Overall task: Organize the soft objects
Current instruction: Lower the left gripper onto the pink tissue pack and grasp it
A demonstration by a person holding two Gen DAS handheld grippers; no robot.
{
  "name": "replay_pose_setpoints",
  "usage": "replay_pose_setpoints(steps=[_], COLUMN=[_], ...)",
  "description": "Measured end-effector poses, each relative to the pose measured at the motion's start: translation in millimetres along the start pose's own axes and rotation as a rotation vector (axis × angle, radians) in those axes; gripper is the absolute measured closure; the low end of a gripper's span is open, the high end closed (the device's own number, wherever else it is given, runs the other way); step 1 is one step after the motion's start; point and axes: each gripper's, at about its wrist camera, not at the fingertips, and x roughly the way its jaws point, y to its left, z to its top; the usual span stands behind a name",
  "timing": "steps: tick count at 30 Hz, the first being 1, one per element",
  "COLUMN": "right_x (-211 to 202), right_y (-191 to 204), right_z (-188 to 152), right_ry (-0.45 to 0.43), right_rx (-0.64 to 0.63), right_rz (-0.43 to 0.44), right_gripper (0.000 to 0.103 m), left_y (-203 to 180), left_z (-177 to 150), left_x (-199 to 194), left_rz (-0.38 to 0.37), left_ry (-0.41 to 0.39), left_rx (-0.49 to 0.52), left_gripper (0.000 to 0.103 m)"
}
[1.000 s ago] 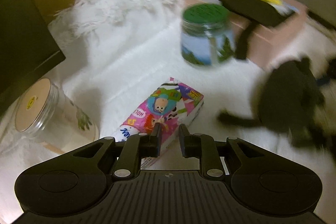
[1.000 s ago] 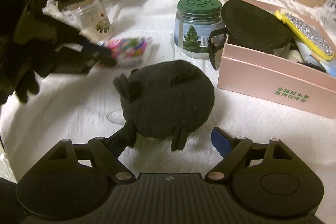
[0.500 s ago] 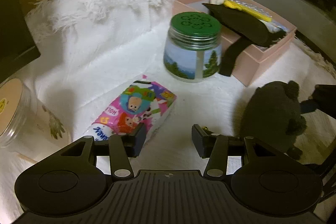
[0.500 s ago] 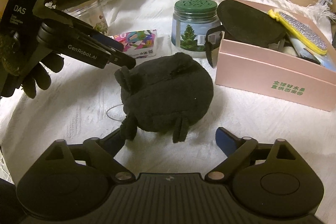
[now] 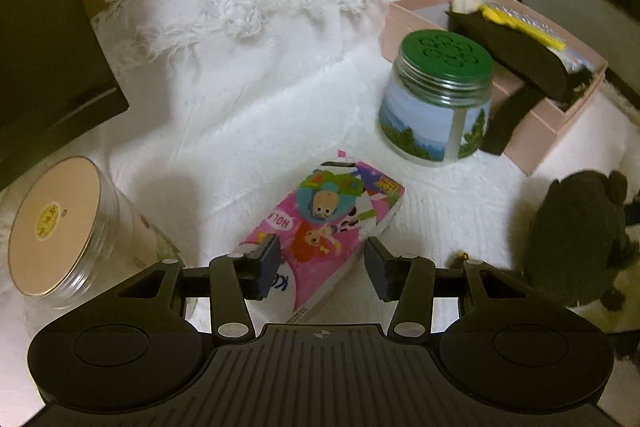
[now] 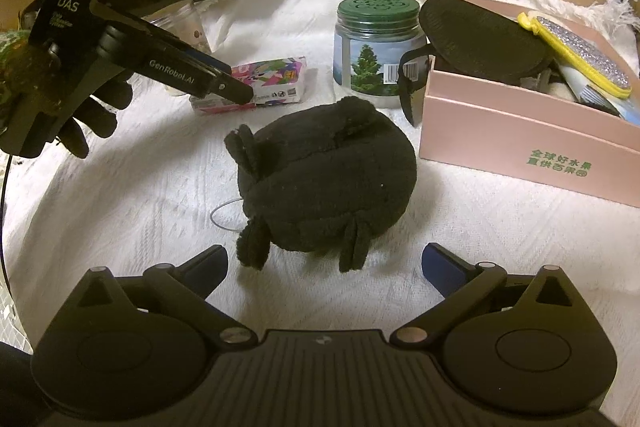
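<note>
**Desk:** What does this moment show?

**Photographer:** Two hand-held grippers poised over a white blanket (image 6: 120,211). The left gripper (image 5: 322,263) has just spread its fingers, which now stand released on either side of the near end of a cartoon-printed tissue pack (image 5: 332,223); the pads do not press on it. The right gripper (image 6: 324,263) has also just been opening and gapes wide at 6 o'clock of a black plush toy (image 6: 324,179), nothing between its fingers yet.

**Desk:** Where do things go?

**Photographer:** Judging by the task, into the pink box (image 6: 516,131), at 3 o'clock of the toy, already crowded with a dark eye mask (image 6: 480,35) and a yellow-edged glittery pouch (image 6: 580,55).

**Desk:** What could go wrong?

**Photographer:** The pack lies at an angle across the left fingers, so a squeeze may pinch only a corner and let it swivel out. The toy is round and wide; a shallow grip could catch just a foot and leave it dangling.

**Desk:** Anything in the way?

**Photographer:** A green-lidded jar (image 5: 438,99) stands between pack and box, touching the mask's hanging strap. A clear jar with a tan lid (image 5: 60,227) sits just beside the left gripper at 9 o'clock. Both could tip if clipped.
</note>
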Motion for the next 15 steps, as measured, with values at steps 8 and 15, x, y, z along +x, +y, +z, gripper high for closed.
replay_pose_setpoints(steps=[8,15], right_x=[1,-28], right_y=[6,-20], right_z=[1,11], right_ry=[0.049,0.026], right_rx=[-0.086,0.033], right_rz=[-0.002,0.029], right_gripper=[0.000,0.008], left_y=[10,14], left_z=[4,-12], left_x=[5,-12], left_rz=[0.004,-0.109], left_ry=[-0.017,-0.001], left_rx=[-0.091,-0.169], left_gripper=[0.052,0.052])
